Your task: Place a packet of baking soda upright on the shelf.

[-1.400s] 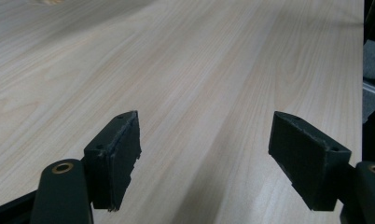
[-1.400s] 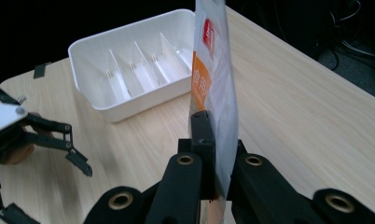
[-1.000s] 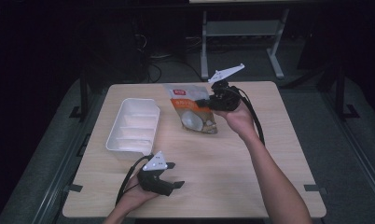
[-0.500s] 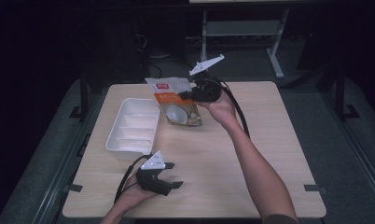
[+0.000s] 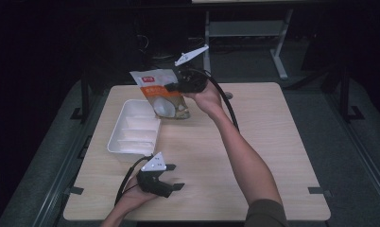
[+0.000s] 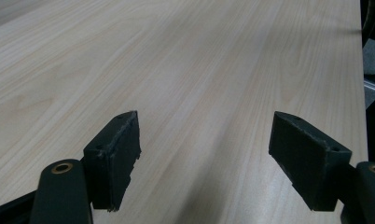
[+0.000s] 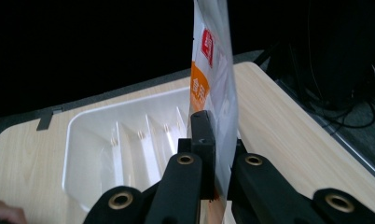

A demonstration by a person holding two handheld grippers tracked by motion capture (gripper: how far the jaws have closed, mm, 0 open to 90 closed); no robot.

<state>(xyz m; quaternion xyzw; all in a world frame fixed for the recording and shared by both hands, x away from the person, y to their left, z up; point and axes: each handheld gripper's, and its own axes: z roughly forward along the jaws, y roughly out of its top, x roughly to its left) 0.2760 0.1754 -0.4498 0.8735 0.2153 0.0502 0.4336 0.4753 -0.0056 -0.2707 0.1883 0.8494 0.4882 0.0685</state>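
Right hand-held gripper (image 5: 171, 86) is clamped on a shiny white and orange plastic food bag (image 5: 162, 94), holding it in the air just above the white ridged plastic tray (image 5: 131, 127). Carrying looks like the step. Next, it should lower the bag into the tray. Left hand-held gripper (image 5: 174, 179) rests released on the pale wooden counter (image 5: 273, 142), near the tray.

- My right gripper (image 5: 171, 86), clamped on the snack bag (image 5: 162, 94), has carried it leftward, from the far middle of the table (image 5: 254, 142) toward the white tray (image 5: 131, 127).
- The bag now hangs in the air at the tray's far right corner (its lower edge off the wood), more upright than before.
- My right forearm (image 5: 245, 156) slants further left.
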